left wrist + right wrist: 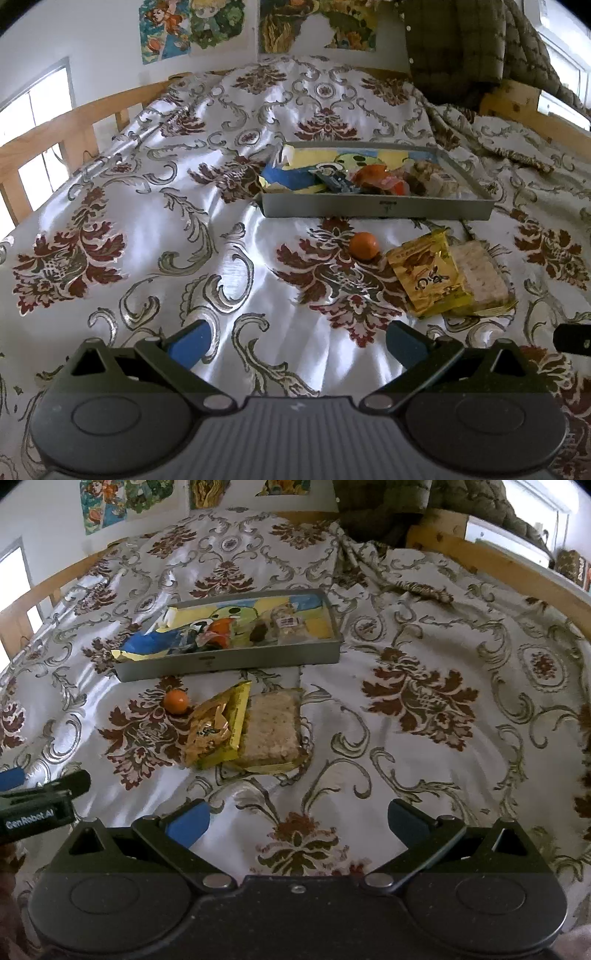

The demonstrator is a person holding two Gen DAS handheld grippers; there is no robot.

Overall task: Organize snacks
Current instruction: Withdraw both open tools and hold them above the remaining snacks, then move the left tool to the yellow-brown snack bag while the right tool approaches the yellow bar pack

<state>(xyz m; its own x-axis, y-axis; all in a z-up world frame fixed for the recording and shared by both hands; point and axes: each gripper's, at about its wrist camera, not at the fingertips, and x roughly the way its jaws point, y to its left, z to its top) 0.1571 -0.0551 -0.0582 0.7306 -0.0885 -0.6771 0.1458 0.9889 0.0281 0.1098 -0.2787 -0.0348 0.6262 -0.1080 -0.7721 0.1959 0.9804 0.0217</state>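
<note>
Both grippers are spread wide w/ nothing in them: left gripper [295, 347] and right gripper [295, 825] hover low over the bedspread [424, 635], well short of the snacks.

Three items remain loose on the bed, just in front of the near wall of the grey tray [229, 662]: an orange ball [176, 700] at the left, a gold packet [214, 727] in the middle, and a clear-wrapped pale bar [273, 727] touching the packet's right edge. The tray already holds several wrappers, mostly at its left end and centre.

My read: next step is picking one loose item. Suggest you start w/ the bar using the right gripper, since it lies closest to that side. Come in from the bar's free right edge, jaws straddling its short width. The satin looks slippery, so expect sliding; press down lightly before closing. The ball will prob roll, so approach it from above.
</note>
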